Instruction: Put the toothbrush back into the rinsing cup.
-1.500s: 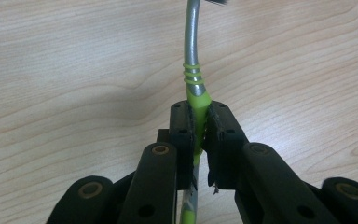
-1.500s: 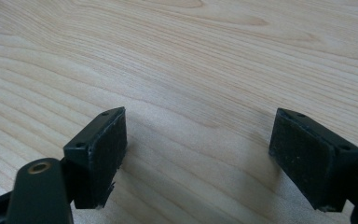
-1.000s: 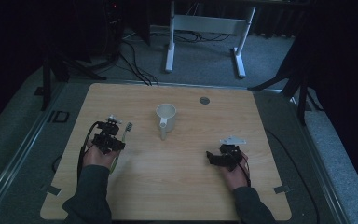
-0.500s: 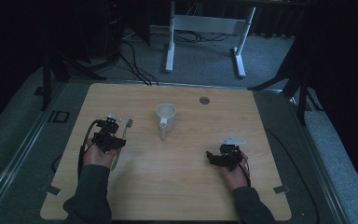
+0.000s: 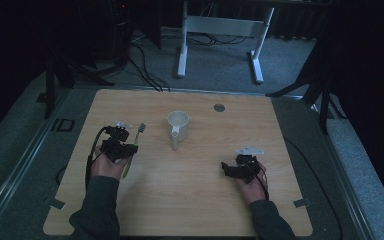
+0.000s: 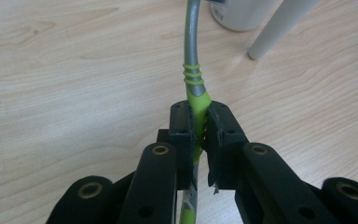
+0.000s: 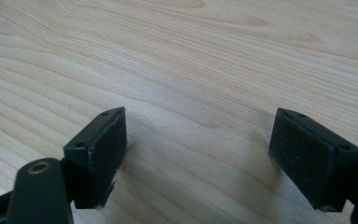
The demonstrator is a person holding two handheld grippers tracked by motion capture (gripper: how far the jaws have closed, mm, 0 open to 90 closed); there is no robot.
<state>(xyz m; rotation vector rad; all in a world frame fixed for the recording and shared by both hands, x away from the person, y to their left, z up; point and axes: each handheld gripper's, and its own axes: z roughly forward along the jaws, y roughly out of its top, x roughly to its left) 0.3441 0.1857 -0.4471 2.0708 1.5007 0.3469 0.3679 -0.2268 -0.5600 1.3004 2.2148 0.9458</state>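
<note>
Left gripper (image 5: 123, 136): clamped on the green part of a toothbrush (image 6: 194, 79) handle; in the left gripper view both jaws press against it from either side.
Toothbrush: green and grey, lying roughly lengthwise on the left half of the table (image 5: 200, 200), bristle head pointing away from the person. In the high view the head shows just beside the gripper and the green tail pokes out below the hand; the middle is hidden by the gripper. In the left gripper view the head is cut off by the top edge.
Right gripper (image 7: 214, 154): released, jaws spread wide over bare wood, nothing between them. In the high view it sits low on the right half of the table and its jaws are too dark to make out.
Cup (image 5: 178, 122): white, upright near the table's middle, handle turned toward the person. The left gripper view catches only its base at the top edge.
White stick (image 5: 174, 144): a pale rod just below the cup; what it is cannot be told.
Round grey spot (image 5: 219, 107): on the far side of the table, well apart from the cup; too small to identify.
Surroundings: dark; a white frame (image 5: 220, 30) and cables (image 5: 145, 65) on the floor beyond the table.
</note>
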